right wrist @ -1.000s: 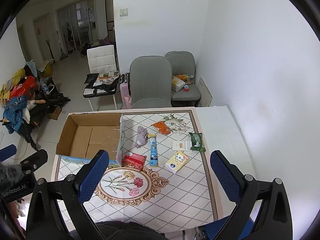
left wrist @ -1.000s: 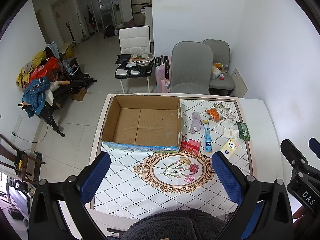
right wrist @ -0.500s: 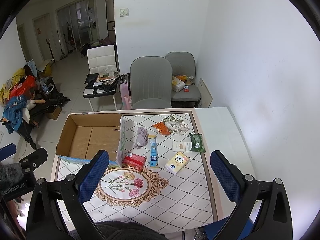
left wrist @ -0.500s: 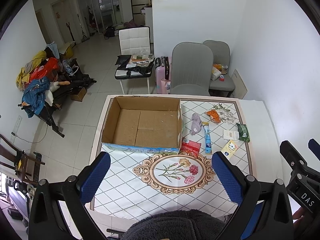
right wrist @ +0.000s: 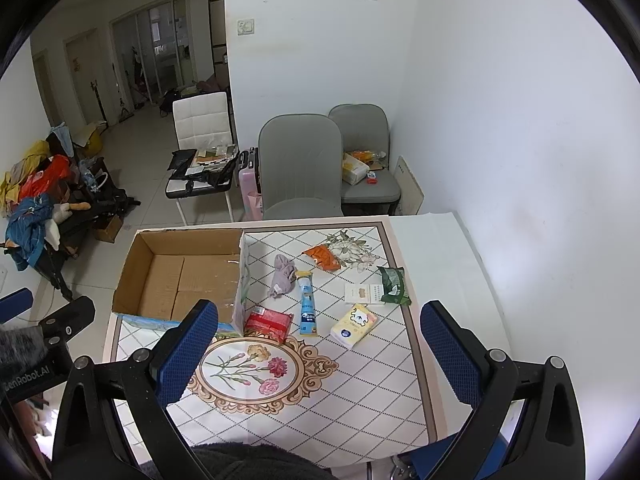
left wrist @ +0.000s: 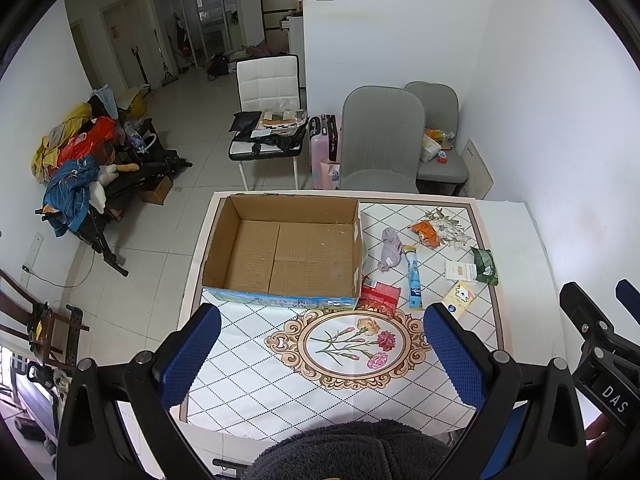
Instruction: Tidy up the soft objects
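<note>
Cardboard box (left wrist: 288, 252) on desk (left wrist: 248, 392) at left, sock (left wrist: 390, 250), tube (left wrist: 414, 282), packets to its right, chairs (left wrist: 380, 140) behind desk

At frame centre an open, empty cardboard box (left wrist: 288, 256) sits on the patterned desk (left wrist: 248, 368). To its right lie a grey sock (left wrist: 390, 250), a blue tube (left wrist: 415, 282), a red packet (left wrist: 380, 294) and a yellow tissue pack (left wrist: 460, 296). The left gripper (left wrist: 320, 354) hangs at the bottom, blue fingers (left wrist: 190, 354) spread wide, holding nothing.

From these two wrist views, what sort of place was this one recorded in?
Most likely a lived-in home, a dining or living area: a table with a floral cloth, grey dining chairs beside it, and clothes heaped on a rack.
</note>
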A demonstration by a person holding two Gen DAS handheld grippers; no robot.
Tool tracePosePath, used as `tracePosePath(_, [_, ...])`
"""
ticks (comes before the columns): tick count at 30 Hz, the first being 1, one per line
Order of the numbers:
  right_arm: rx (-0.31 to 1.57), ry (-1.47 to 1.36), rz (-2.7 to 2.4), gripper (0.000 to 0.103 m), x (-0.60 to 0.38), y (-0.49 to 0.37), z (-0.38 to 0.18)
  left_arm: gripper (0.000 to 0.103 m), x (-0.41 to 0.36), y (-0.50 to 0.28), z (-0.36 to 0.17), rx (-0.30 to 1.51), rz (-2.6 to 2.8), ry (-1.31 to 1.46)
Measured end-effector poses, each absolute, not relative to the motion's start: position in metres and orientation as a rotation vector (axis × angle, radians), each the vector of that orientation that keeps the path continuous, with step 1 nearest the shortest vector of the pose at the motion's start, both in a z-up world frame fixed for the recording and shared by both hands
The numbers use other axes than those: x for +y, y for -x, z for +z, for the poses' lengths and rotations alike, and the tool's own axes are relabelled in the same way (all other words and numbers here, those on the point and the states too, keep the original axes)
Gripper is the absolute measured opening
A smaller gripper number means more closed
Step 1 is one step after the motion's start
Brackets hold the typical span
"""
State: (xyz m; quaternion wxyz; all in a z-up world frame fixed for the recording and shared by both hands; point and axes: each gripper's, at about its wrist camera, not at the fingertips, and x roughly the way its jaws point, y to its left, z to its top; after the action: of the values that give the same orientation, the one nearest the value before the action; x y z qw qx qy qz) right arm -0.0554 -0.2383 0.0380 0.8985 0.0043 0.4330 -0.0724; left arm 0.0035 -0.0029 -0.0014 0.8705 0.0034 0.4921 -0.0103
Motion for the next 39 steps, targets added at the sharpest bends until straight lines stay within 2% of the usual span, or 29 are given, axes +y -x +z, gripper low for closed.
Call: tracePosePath(39, [0.908, -0.040, -0.146, 0.103, -0.2414, 0.0600, 0.0304, 0.103, -0.0085, -0.0008, -0.0043, 1.042, -0.043, -0.002])
